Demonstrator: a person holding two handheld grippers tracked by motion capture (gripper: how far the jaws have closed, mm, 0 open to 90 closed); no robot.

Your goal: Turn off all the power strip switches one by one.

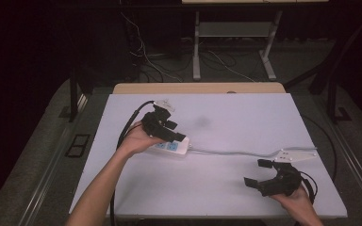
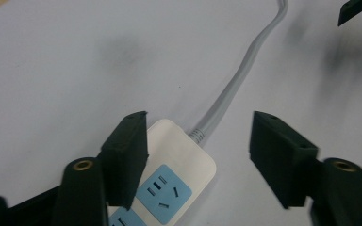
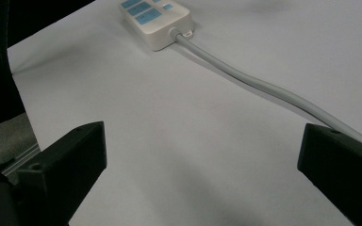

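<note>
Overhead, in the high view, a white surface [image 1: 245,188] carries a white power strip [image 1: 174,147] left of centre, with a grey cord [image 1: 231,152] running from it to the right toward a flat white plug end [image 1: 298,154]. The left gripper [image 1: 176,132] sits directly over the strip, held by the left hand [image 1: 136,141]. The right gripper [image 1: 259,173] rests low near the front right corner, its jaws spread wide, held by the right hand [image 1: 297,200], just in front of the plug end.

Next, the left gripper view shows its two black jaws apart, straddling the end of the power strip [image 2: 179,165] where the cord [image 2: 235,84] enters; the left jaw overlaps the strip's edge, the right jaw stands clear beside it. Blue socket faces show on the strip.

Finally, the right gripper view shows its jaws wide open over bare surface [image 3: 179,150], holding nothing. The power strip [image 3: 155,21] lies well ahead, and the cord [image 3: 264,87] runs diagonally toward the right jaw.
</note>
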